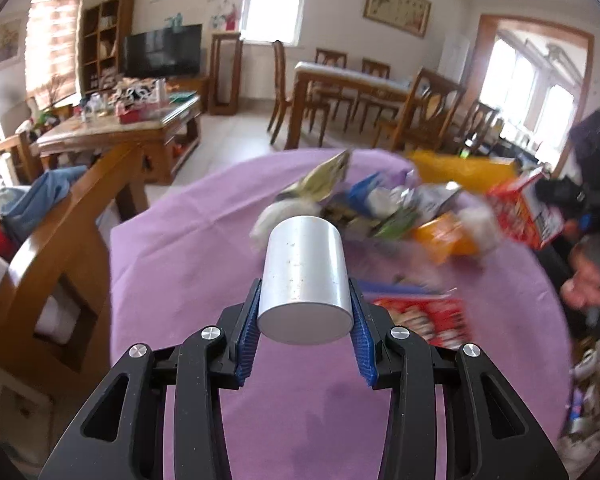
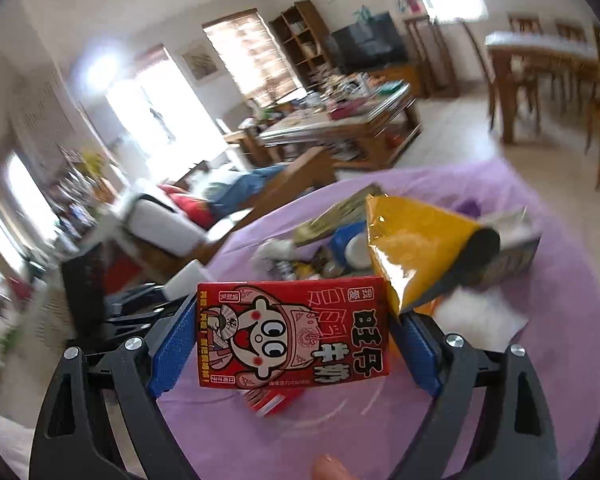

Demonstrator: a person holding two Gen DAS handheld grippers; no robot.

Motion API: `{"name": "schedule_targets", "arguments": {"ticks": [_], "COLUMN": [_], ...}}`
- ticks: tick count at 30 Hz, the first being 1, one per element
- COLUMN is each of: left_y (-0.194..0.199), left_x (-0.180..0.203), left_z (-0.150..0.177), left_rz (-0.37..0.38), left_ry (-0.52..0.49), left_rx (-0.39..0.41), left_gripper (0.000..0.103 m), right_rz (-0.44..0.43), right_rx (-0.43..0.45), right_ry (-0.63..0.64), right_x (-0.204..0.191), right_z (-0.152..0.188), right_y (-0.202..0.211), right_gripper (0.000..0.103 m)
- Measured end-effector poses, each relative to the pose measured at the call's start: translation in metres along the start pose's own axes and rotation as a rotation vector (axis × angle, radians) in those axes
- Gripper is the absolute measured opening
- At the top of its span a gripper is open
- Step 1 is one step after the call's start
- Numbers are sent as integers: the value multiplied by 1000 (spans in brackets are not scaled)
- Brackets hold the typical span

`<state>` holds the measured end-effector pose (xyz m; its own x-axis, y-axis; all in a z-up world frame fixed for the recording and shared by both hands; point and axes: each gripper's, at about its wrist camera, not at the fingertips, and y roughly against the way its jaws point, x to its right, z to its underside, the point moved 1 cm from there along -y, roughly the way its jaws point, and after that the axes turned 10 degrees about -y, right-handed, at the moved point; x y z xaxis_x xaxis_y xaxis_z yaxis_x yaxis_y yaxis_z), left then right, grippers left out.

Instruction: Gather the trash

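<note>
My left gripper (image 1: pixel 305 312) is shut on a silver metal cylinder (image 1: pixel 305 280) and holds it above a round table with a purple cloth (image 1: pixel 188 280). My right gripper (image 2: pixel 296 336) is shut on a red milk carton (image 2: pixel 294 330) with a cartoon face, held above the same cloth (image 2: pixel 560 280). The carton also shows at the right in the left wrist view (image 1: pixel 524 208). A pile of wrappers and packets (image 1: pixel 364 204) lies on the far part of the table. A yellow-orange bag (image 2: pixel 416 248) stands open beside the carton.
A red snack packet (image 1: pixel 424 316) lies flat on the cloth near my left gripper. A wooden chair (image 1: pixel 52 264) stands at the table's left. A cluttered coffee table (image 1: pixel 120 128), a TV and a dining table with chairs (image 1: pixel 356 84) stand beyond.
</note>
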<state>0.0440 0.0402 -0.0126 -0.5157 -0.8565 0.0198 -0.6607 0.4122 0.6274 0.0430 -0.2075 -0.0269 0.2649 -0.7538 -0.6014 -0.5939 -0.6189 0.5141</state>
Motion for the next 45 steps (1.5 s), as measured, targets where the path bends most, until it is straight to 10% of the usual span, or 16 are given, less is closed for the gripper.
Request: {"name": "schedule_targets", "arguments": {"ticks": [14,30,45], "left_y": [-13,-38,-56], "left_x": [112,161,169], "left_z": [-26,-22,-18], "left_rz": [129,178,221], "left_ry": [-131,-198,-192], "left_rx": [-4,-56,-65], "left_gripper": [40,40,40], "right_rz": [199,45,231], "right_rx": [-199,-51,101], "right_ry": [131,-14,-5], "right_x": [49,78,99], "right_z": [62,44,-23], "right_y": [13,59,19], "right_gripper": [92,98,98]}}
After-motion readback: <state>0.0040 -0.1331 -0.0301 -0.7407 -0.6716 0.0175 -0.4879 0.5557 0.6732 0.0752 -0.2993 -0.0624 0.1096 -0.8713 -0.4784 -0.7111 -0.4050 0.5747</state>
